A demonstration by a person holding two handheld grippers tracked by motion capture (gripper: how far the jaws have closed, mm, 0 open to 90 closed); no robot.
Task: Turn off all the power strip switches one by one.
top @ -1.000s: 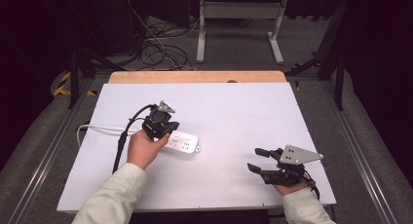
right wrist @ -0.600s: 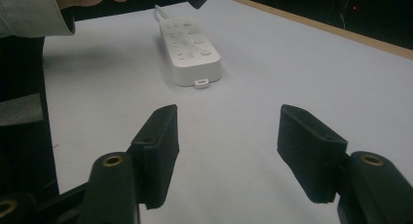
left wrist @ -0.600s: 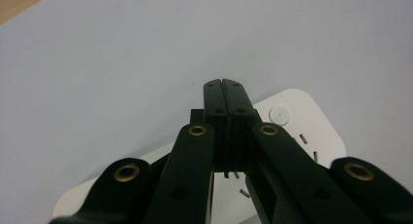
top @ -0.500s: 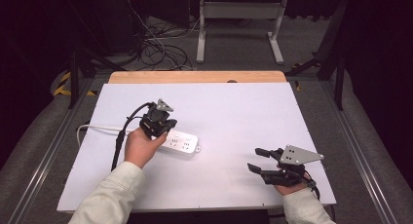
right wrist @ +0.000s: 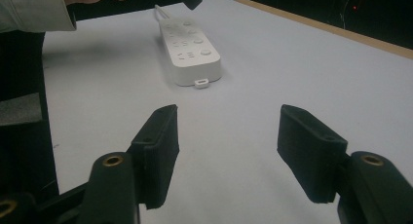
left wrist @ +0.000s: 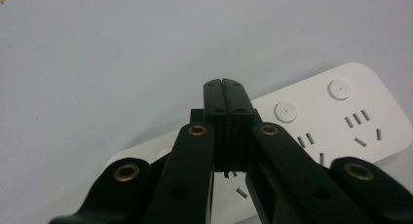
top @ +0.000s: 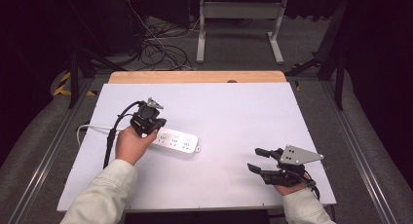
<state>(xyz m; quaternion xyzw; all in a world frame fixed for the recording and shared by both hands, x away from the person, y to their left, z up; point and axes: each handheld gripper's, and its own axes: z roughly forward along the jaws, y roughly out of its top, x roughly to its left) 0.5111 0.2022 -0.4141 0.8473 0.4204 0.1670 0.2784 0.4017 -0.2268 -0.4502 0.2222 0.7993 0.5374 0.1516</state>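
Wide white table (top: pixel 234 102), with much bare room to the right and far side. Left of the middle, lying flat, a white power strip (top: pixel 180 142), with its cord (top: pixel 92 128) running off toward the left edge. Over the strip's cord end, the left gripper (left wrist: pixel 225 85), jaws pressed fully together, nothing between them. Near the front right corner, well apart from the strip, the right gripper (right wrist: pixel 226 136), jaws standing apart and empty. Probably a press on a round switch button (left wrist: pixel 286 111) with the closed tips: better to come straight down and push gently, so as not to slide the strip. Keep away from the cord; no need to go near the front edge.
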